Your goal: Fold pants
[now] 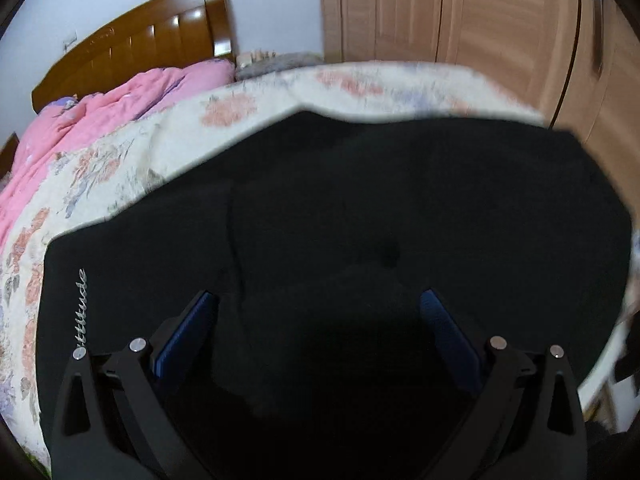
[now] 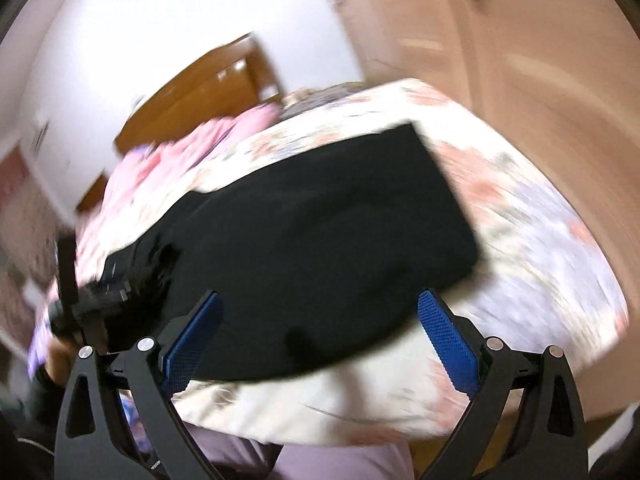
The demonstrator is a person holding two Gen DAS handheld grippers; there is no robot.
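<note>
Blue-padded fingers (image 1: 188, 336) of the left gripper (image 1: 318, 304) stand spread wide with nothing between them, hovering low over black pants (image 1: 360, 216) that lie flat on a bed (image 1: 120, 168) covered in a cream floral quilt. White script lettering (image 1: 81, 312) runs along the pants' edge nearest the bed's left side, and the far end of the dark fabric stops short of the bed's far edge, where the quilt shows beyond it. In the right wrist view, heavily smeared by motion blur, the right gripper (image 2: 320, 312) is likewise released, its blue fingers (image 2: 452, 344) parted above the near edge of the bed; the pants (image 2: 320, 232) appear there as a broad folded slab lying on the quilt (image 2: 540, 240), reaching toward the near edge. At the pants' left end the left gripper (image 2: 100, 300) can be made out, held in a person's hand (image 2: 60, 356), though blur hides whether it touches the cloth. A pink duvet (image 1: 100, 120) is bunched toward the wooden headboard (image 1: 152, 44), and a pale wood wardrobe (image 1: 460, 8) stands beyond the bed's far side.
</note>
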